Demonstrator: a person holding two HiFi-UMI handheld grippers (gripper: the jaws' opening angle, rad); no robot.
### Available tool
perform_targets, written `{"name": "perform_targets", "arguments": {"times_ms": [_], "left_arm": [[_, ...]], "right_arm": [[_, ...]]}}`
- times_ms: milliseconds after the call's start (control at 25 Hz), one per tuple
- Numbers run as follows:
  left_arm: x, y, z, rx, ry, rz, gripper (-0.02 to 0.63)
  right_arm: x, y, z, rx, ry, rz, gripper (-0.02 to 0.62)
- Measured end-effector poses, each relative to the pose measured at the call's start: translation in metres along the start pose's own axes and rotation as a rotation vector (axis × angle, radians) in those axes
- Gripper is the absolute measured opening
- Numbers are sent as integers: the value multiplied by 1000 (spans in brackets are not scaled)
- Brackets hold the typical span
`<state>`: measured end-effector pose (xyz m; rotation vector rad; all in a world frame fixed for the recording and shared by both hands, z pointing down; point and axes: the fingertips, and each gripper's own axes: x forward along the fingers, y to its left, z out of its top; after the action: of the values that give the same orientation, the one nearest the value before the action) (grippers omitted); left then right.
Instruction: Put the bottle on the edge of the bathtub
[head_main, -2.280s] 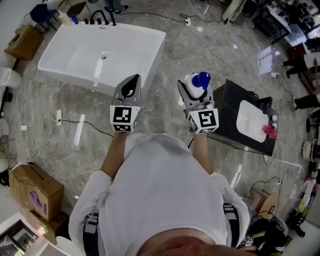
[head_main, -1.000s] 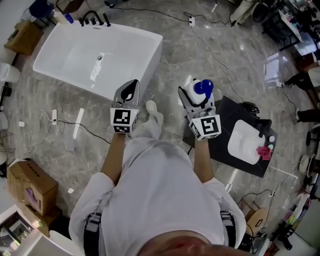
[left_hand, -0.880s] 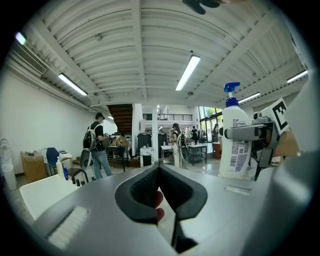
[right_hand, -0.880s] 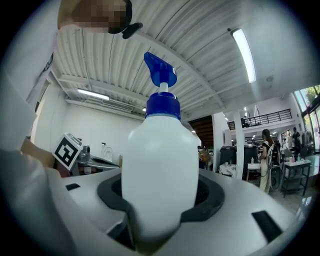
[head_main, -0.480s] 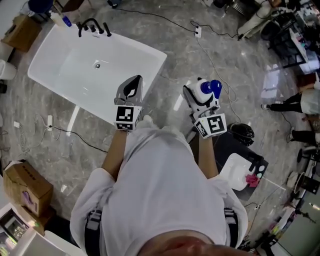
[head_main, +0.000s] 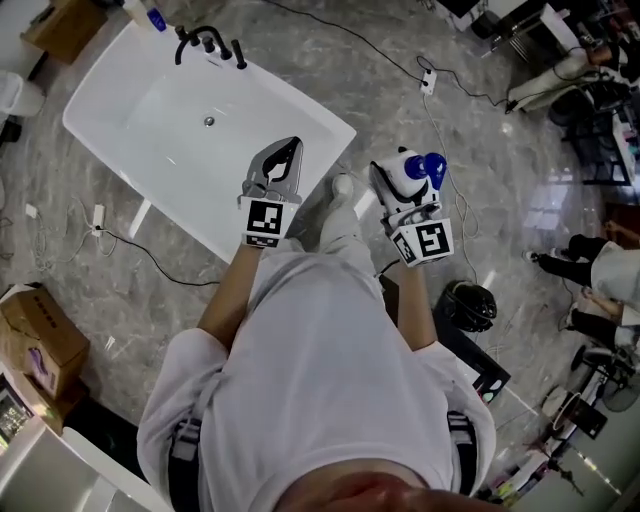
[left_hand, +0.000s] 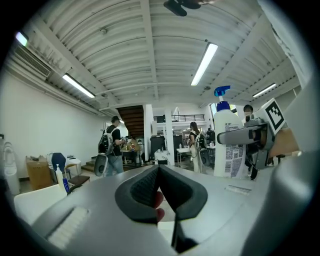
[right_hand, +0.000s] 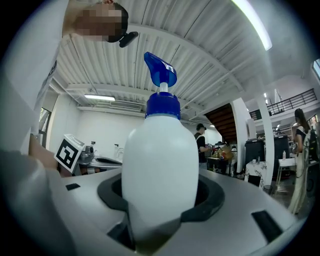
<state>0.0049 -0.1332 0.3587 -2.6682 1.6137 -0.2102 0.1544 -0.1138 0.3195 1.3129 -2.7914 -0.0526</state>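
- Gripping the bottle (right_hand: 160, 175): right gripper (right_hand: 160, 202) has its fingers (right_hand: 209, 196) spread wide and pressed on both sides of the white body, low down.
- Bottle stands upright in that grip, blue pump head (right_hand: 161, 70) on top.
- In the head view the bottle (head_main: 404, 174) sits center-right of the frame in the right gripper (head_main: 400, 182), up in the air over the grey marble floor (head_main: 480, 190).
- It is to the right of the bathtub (head_main: 200, 160), near the tub's right corner but not touching the rim.
- Left gripper (head_main: 283, 152): fingers closed tip to tip, nothing held. Its own view shows the left gripper (left_hand: 159, 172) pads meeting at the front, with a red patch visible in the gap behind them; I cannot tell what that is.
- In the head view the left gripper overlaps the tub's lower-right edge; whether it touches the tub cannot be made out.
- The left gripper view also catches the bottle (left_hand: 226, 135) at the right of the frame, clamped in the right gripper (left_hand: 245, 136).
- Tub lies diagonally in the upper left of the frame, with a black faucet (head_main: 208, 42) at its far end.
- A cardboard box (head_main: 35, 340) is at the lower left and a dark round object (head_main: 468, 305) on the floor at right.
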Motion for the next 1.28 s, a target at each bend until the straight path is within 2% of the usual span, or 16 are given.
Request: {"name": "perform_targets", "arguments": {"times_ms": [160, 400, 640, 880, 1280], "left_arm": [[37, 23, -2, 14, -20, 60, -5], [85, 60, 6, -2, -152, 212, -5], [131, 89, -18, -47, -154, 304, -5], [158, 111, -72, -46, -116, 342, -5], [176, 131, -206, -59, -85, 406, -5]], "right_arm": [[51, -26, -10, 1, -3, 69, 245], [117, -67, -38, -19, -3, 195, 245], [179, -111, -79, -25, -3, 282, 245], [231, -123, -144, -39, 21, 353, 245], [281, -120, -307, -12, 43, 395, 245]]}}
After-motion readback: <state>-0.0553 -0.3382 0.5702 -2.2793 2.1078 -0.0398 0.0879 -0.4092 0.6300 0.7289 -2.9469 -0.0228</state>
